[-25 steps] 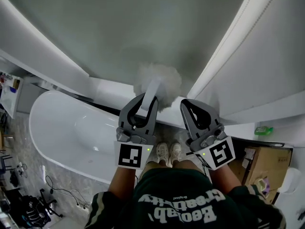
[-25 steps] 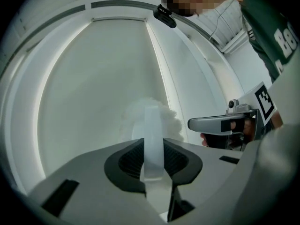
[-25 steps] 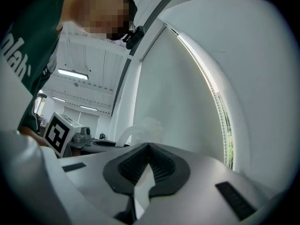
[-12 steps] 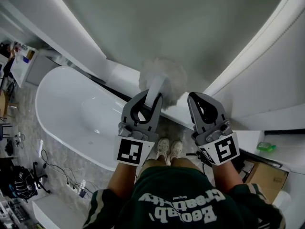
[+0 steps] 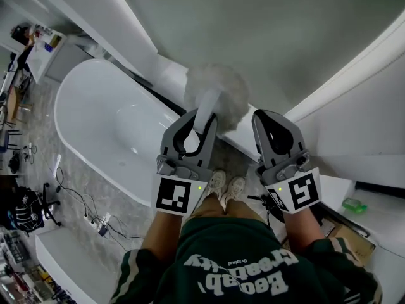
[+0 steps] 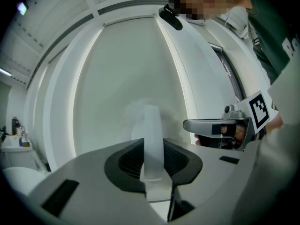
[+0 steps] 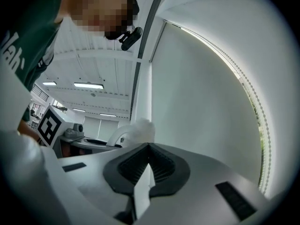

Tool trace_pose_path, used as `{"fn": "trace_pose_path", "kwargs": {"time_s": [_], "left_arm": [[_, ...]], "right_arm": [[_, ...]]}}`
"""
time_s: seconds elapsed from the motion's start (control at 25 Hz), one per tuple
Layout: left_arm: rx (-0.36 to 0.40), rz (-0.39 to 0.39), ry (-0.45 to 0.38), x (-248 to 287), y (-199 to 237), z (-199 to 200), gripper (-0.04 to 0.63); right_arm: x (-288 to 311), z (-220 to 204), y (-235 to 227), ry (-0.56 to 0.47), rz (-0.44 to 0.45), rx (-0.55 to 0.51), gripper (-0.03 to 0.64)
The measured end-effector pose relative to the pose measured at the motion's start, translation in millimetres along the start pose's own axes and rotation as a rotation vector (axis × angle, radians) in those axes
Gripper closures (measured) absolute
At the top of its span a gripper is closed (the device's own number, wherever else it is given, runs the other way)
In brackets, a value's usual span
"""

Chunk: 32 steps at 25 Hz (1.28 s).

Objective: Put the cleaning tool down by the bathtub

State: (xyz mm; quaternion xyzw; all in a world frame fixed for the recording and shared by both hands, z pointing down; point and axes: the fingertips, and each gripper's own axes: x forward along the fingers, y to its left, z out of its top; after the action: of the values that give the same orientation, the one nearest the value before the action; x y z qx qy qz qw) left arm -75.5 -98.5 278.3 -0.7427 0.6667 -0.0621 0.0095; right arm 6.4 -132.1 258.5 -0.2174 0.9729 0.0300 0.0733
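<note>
Bathtub [image 5: 95, 116]: filled the frame's left; nothing lay in its basin.
Cleaning tool [image 5: 214, 94]: fluffy head at upper centre, just right of the bathtub's end; its long axis ran up-frame, away from you.
Left gripper [image 5: 202, 122]: clamped on the tool's flat handle [image 6: 152, 130]; the nearer to the bathtub.
Right gripper [image 5: 273, 120]: jaws together, empty, right of the tool.
Coming move: probably leftward and down from your left gripper.
</note>
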Motion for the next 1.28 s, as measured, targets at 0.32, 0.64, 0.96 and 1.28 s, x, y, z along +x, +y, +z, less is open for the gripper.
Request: {"fn": "trace_pose_path", "kwargs": {"time_s": [0.32,0.64,0.96,1.28], "left_arm": [[-0.016,0.055,0.018,-12.3,1.4,-12.9,0.5],[-0.027,0.07,0.028,-15.4,17.2,-24.0,0.499],[-0.048,0.066,0.04,-4.2,43.1,-45.1,0.499],[-0.052,0.044,0.105,28.4,81.3,-81.2,0.499]], "right_arm": [[4.1,-10.5,11.7,0.012,0.058,0.024,0.601],[22.0,-14.6,27.3,0.024,0.096,0.003,0.601],[47.9,-25.6,29.7,0.044,0.089,-0.014,0.601],[86.1,-60.5,11.1,0.101,0.054,0.001,0.601]]}}
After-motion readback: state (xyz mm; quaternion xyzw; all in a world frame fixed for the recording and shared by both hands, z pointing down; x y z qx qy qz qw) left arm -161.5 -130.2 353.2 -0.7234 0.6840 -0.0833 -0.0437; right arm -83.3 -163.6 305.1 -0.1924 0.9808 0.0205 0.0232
